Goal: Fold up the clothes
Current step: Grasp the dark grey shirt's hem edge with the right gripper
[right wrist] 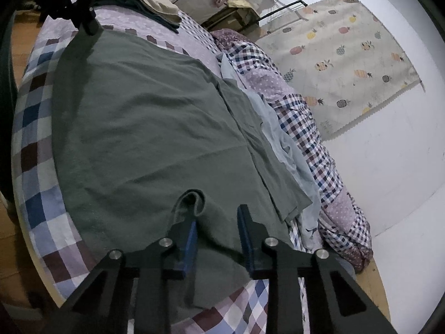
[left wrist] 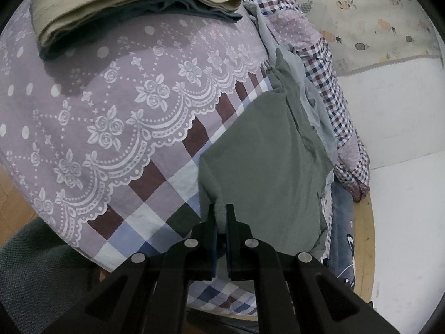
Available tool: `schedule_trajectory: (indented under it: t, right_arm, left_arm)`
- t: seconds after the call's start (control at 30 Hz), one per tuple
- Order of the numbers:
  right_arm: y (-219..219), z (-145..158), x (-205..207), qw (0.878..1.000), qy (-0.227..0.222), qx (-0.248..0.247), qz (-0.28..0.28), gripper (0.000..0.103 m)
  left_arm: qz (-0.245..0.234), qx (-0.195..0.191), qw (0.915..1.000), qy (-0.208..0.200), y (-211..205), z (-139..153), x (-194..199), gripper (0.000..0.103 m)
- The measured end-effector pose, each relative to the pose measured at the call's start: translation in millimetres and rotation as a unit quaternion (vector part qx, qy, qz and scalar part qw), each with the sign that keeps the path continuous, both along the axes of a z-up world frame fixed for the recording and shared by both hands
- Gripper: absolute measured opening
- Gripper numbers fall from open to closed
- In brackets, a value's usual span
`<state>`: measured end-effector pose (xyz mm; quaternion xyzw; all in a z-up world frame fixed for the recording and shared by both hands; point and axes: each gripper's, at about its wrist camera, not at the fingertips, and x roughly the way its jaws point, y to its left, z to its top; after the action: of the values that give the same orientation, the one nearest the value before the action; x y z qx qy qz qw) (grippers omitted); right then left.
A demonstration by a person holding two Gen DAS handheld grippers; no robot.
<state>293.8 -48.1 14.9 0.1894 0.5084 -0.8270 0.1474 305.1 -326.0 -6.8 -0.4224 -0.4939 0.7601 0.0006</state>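
Observation:
A dark green garment (right wrist: pixel 144 117) lies spread flat on the patchwork bedsheet (right wrist: pixel 36 128). In the left wrist view my left gripper (left wrist: pixel 221 211) is shut on an edge of this green garment (left wrist: pixel 264 144), near the bed's edge. The right wrist view shows that same left gripper (right wrist: pixel 89 27) at the garment's far corner. My right gripper (right wrist: pixel 218 217) is open over the near hem. A small loop of green fabric is draped over its left fingertip (right wrist: pixel 189 217). Nothing is clamped between the blue pads.
A folded stack of beige and dark clothes (left wrist: pixel 116 8) sits further back on the bed. A light blue garment (right wrist: pixel 281 139) and a bunched checked quilt (right wrist: pixel 300 117) run along the wall side. A pineapple-print cloth (right wrist: pixel 347 55) hangs on the white wall. Wooden floor (left wrist: pixel 14 194) lies beyond the bed's edge.

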Motion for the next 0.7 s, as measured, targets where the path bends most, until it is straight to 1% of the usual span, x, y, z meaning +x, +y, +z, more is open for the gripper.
schedule_trajectory:
  t: [0.1,0.17,0.3,0.7]
  right_arm:
    - [0.7,-1.9,0.4,1.000,-0.005,-0.002,-0.001,0.012]
    - [1.9,-2.7,0.1,1.000,-0.007,-0.006,-0.004,0.009]
    - [4.6,-3.6,-0.7,1.000,-0.011,-0.013,-0.009,0.006]
    - [11.9,-8.4,-1.6,0.999,-0.005,-0.040,-0.016,0.004]
  left_arm:
    - [0.001,-0.001,1.0000,-0.001,-0.3,-0.4,0.7,0.003]
    - [0.001,-0.003,1.0000,-0.002,-0.4,-0.6,0.9,0.003]
    - [0.001,-0.005,1.0000,-0.004,-0.4,-1.4,1.3,0.003]
    - [0.004,-0.022,0.9997,-0.013,2.2,-1.4,2.2,0.003]
